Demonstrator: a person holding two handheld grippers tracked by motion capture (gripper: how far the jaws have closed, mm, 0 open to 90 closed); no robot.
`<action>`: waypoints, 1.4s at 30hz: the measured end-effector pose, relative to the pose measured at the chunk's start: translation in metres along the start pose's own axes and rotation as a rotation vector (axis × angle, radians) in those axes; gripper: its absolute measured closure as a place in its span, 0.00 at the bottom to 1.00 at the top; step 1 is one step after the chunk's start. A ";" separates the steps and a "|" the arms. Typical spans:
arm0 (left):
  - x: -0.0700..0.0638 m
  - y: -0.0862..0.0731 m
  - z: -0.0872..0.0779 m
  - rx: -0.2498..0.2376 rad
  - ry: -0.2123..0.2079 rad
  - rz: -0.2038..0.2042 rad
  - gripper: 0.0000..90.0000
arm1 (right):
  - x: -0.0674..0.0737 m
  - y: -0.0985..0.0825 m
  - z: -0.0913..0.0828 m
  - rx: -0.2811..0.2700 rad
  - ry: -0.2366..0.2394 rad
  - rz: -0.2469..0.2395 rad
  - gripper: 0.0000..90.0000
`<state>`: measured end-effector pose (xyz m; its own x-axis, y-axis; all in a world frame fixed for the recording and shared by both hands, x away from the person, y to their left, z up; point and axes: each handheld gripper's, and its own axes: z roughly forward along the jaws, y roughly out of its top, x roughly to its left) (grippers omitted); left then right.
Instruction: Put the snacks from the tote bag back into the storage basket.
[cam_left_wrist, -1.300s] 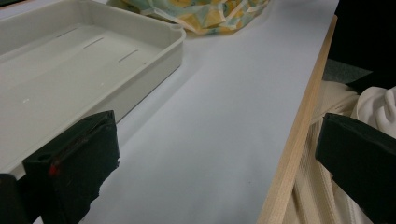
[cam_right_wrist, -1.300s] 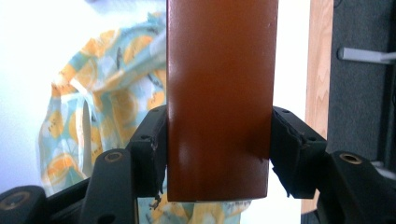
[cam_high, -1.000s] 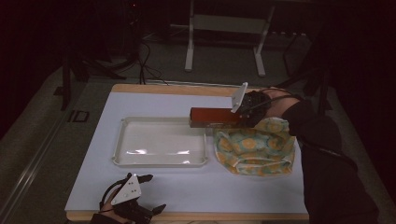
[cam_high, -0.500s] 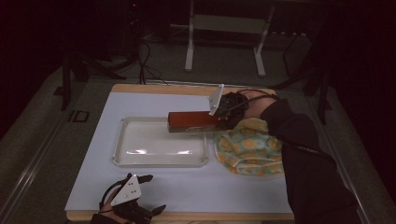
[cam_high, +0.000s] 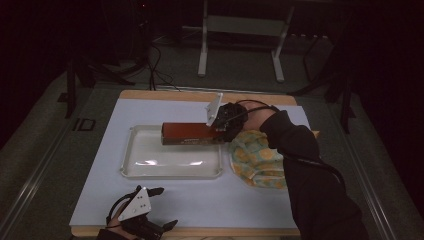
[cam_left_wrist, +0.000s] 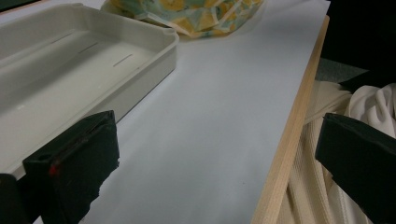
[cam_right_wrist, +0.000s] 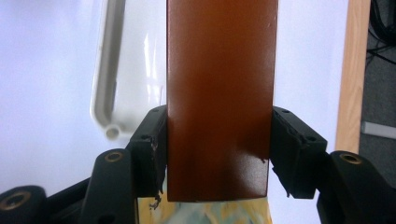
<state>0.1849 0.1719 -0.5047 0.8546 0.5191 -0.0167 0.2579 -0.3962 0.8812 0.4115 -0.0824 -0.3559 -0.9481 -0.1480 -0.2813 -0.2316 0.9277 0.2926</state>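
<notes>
While the left hand-held gripper (cam_high: 157, 207) sat spread near, the right hand-held gripper (cam_right_wrist: 217, 149) clamped a box (cam_high: 190, 133) over the tray's (cam_high: 170, 172) far right corner.

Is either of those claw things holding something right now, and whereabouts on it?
The right gripper clamps the brown box by its two long sides at one end. The left gripper is open, holding nothing.

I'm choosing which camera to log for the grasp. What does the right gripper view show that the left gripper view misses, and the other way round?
Right gripper view alone: the brown box clamped between the right gripper jaws. Left gripper view alone: the left gripper jaws standing wide apart over bare table, with cream knit fabric past the wooden edge. Both: the white tray and the yellow patterned cloth.
</notes>
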 end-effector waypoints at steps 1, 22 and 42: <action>0.000 0.000 0.000 -0.001 -0.001 -0.001 0.00 | 0.000 0.002 0.003 -0.001 -0.002 0.005 0.48; -0.001 0.000 0.000 -0.002 -0.007 0.001 0.00 | 0.007 -0.002 0.089 0.070 0.075 0.053 0.48; -0.001 0.000 0.000 0.008 -0.014 0.009 0.00 | 0.012 -0.007 0.110 0.102 0.095 0.062 0.47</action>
<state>0.1840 0.1716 -0.5052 0.8632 0.5047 -0.0151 0.2532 -0.4068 0.8777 0.4258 -0.0534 -0.4619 -0.9775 -0.1162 -0.1761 -0.1528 0.9654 0.2112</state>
